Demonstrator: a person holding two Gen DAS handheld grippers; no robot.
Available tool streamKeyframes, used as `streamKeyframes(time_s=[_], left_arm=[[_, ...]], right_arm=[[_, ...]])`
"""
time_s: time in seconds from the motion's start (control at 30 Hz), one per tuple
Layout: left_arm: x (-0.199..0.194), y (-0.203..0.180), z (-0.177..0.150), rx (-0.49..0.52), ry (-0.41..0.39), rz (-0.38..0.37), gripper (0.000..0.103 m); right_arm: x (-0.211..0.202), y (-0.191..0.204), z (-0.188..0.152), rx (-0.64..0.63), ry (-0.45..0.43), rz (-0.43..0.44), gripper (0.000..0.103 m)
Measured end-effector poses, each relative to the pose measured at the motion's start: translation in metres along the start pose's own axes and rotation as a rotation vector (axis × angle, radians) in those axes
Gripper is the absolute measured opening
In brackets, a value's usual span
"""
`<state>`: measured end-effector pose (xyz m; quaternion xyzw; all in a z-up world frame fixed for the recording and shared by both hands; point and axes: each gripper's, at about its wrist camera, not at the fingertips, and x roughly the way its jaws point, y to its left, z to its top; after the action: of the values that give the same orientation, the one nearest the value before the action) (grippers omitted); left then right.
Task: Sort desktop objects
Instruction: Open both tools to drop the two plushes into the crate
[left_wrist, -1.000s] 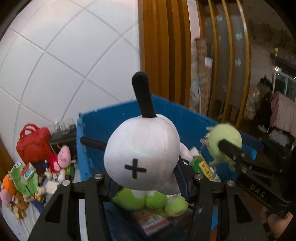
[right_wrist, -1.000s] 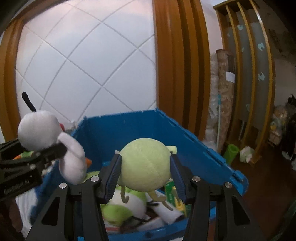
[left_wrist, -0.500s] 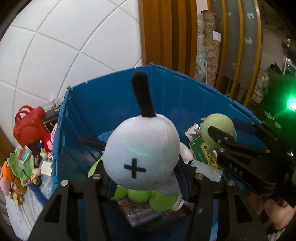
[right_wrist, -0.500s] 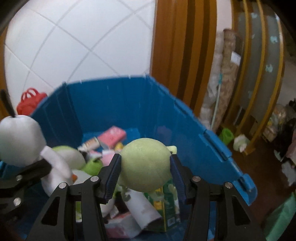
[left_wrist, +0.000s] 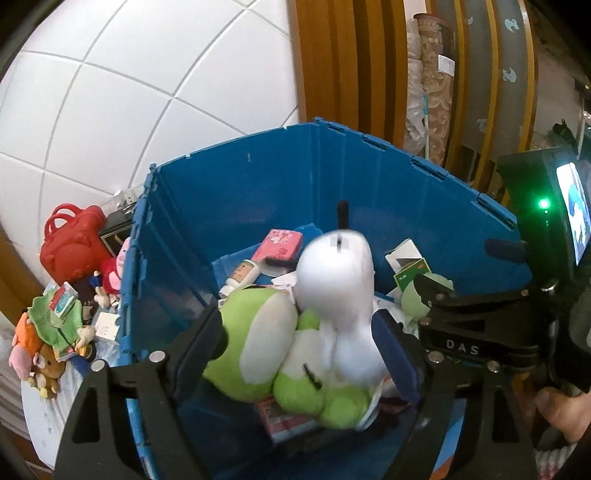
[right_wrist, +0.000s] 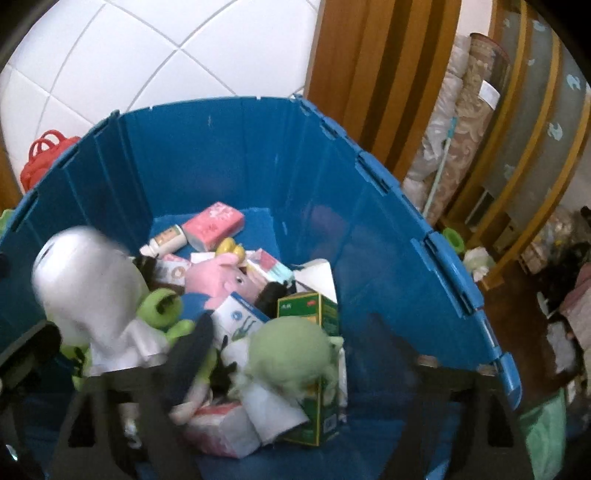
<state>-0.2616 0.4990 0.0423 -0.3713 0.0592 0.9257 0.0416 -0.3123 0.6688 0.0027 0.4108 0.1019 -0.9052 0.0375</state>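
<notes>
Over the blue crate (left_wrist: 332, 177), I let two plush toys drop at once: the white plush (left_wrist: 338, 280), blurred mid-fall, leaves my left gripper (left_wrist: 312, 339), whose jaws have just been opening, while the round green plush (right_wrist: 291, 354) lands at 6 o'clock beneath my right gripper (right_wrist: 295, 354), likewise just spread and holding nothing. I judge it best to keep both hands above the rim until the toys settle. Count: one crate, two released toys, one green frog plush (left_wrist: 258, 332), one pink pig (right_wrist: 218, 273).

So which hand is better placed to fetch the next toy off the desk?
Left, probably: both claws are open, and the remaining toys lie outside the blue crate on the left claw's side.
</notes>
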Motion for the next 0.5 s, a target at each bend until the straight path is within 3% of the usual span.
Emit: streamKeyframes(time_s=[0.1,0.33,0.5], left_arm=[[-0.009,0.003,-0.005,0.009,-0.021,0.021,0.083],[-0.038,0.024,-0.016,-0.037,-0.082,-0.041,0.083],[-0.05,0.029,-0.024,-0.043,-0.101,-0.053,0.083]], right_arm=[[-0.004,0.002,-0.003,-0.002,-0.001,0.005,0.1],[-0.037,0.0,-0.013,0.048,-0.013,0.043,0.103],[-0.061,0.013,-0.025,0.014,-0.033,0.006,0.103]])
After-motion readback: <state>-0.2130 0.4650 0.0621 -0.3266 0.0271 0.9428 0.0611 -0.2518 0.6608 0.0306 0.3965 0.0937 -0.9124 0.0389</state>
